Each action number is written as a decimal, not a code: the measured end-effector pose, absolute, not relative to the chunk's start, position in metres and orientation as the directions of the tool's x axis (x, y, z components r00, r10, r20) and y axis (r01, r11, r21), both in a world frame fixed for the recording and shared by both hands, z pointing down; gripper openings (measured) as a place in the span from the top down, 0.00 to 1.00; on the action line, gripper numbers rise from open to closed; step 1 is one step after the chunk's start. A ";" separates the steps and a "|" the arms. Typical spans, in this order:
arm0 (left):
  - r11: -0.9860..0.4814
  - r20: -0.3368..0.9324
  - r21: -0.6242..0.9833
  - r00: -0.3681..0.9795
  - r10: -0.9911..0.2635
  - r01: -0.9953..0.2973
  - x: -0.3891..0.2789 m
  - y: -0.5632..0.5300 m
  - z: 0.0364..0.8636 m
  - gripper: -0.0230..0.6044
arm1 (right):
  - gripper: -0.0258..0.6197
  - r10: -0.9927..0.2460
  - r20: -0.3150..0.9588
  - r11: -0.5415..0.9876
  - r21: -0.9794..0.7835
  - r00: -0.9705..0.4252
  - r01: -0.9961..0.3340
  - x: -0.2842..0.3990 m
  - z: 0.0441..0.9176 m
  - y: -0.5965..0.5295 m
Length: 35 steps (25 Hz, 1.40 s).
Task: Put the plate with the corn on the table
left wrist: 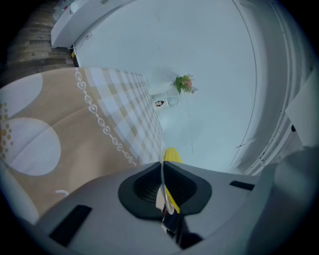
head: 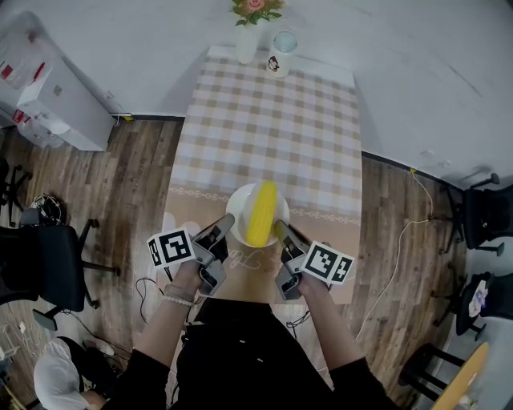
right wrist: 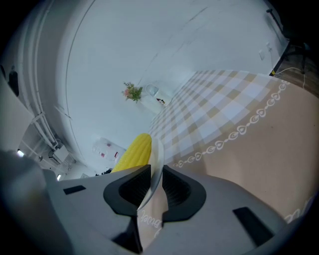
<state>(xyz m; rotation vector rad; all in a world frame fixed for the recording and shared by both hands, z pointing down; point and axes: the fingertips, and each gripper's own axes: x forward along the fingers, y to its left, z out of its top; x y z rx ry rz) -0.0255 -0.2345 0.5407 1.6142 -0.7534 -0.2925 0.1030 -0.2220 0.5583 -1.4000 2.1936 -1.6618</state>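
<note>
No legible text; cursive script [head: 244, 259] on tablecloth [head: 264, 120] edge too small to read

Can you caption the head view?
The left gripper and right gripper pinch a white plate carrying corn over the checked table.

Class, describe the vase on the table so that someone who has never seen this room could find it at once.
Find the long table with the checked cloth and look to its far end. The vase is the tall white thing on the left, the only one holding flowers; the shorter mug beside it has a dark picture.
</note>
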 end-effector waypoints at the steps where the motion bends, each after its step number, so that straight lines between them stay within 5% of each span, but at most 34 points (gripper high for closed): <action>1: -0.015 0.229 0.953 0.752 -0.618 -0.302 -0.026 -0.235 0.545 0.93 | 0.81 -0.669 0.453 0.009 -0.787 -0.588 -0.616 0.103 0.562 -0.223; 35: 0.083 0.384 0.905 0.718 -0.580 -0.417 -0.026 -0.254 0.619 0.93 | 0.78 -0.516 0.648 -0.084 -0.690 -0.560 -0.719 0.105 0.630 -0.237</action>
